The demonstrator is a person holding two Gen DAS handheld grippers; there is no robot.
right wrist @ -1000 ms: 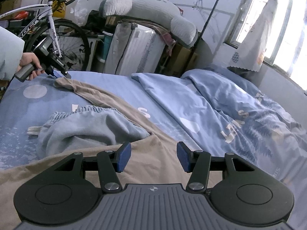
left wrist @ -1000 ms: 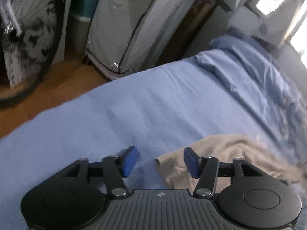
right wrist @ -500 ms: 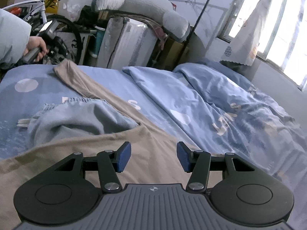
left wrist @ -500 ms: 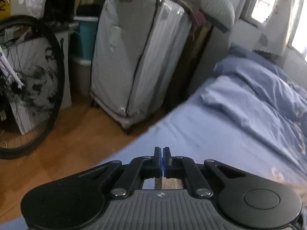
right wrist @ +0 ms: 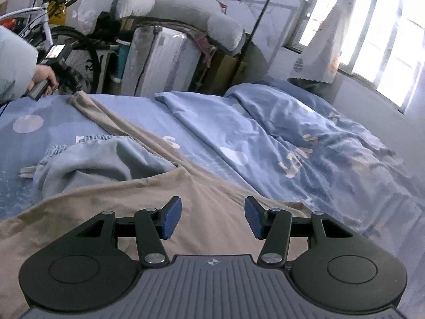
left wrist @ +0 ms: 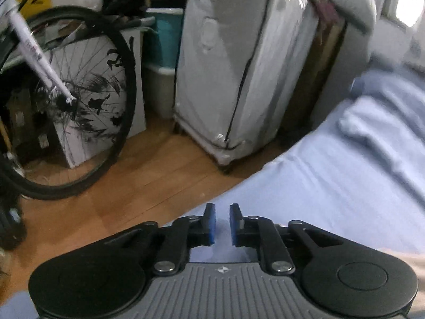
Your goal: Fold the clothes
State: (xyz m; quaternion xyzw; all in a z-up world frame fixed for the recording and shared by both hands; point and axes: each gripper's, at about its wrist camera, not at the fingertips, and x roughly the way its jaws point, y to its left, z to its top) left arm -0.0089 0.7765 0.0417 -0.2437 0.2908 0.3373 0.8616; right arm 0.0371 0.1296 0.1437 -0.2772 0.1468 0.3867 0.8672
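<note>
The left gripper [left wrist: 221, 220] stands at the edge of the bed [left wrist: 332, 186], above the blue sheet; its jaws have just been opening a little and now leave only a narrow gap, and nothing is seen between the blue pads. In the right wrist view the person's left hand [right wrist: 43, 75] holds this gripper by its handle at the far corner of the bed, just beside the end of the beige garment [right wrist: 148, 194]; whether it touches the cloth there cannot be told.

The beige garment lies spread on the bed; one long part runs from the far left corner towards the camera, and its wide part lies under the right gripper [right wrist: 213, 216]. The right gripper has its jaws wide apart and holds nothing; the cloth is below the pads, not between them.

A grey-blue garment [right wrist: 87, 162] lies crumpled to the left of the beige one, partly under its edge; a blue duvet [right wrist: 305, 138] is bunched on the right side of the bed. Beyond the bed stand a suitcase [left wrist: 244, 74] and a bicycle wheel [left wrist: 79, 101] on the wooden floor [left wrist: 148, 186].
</note>
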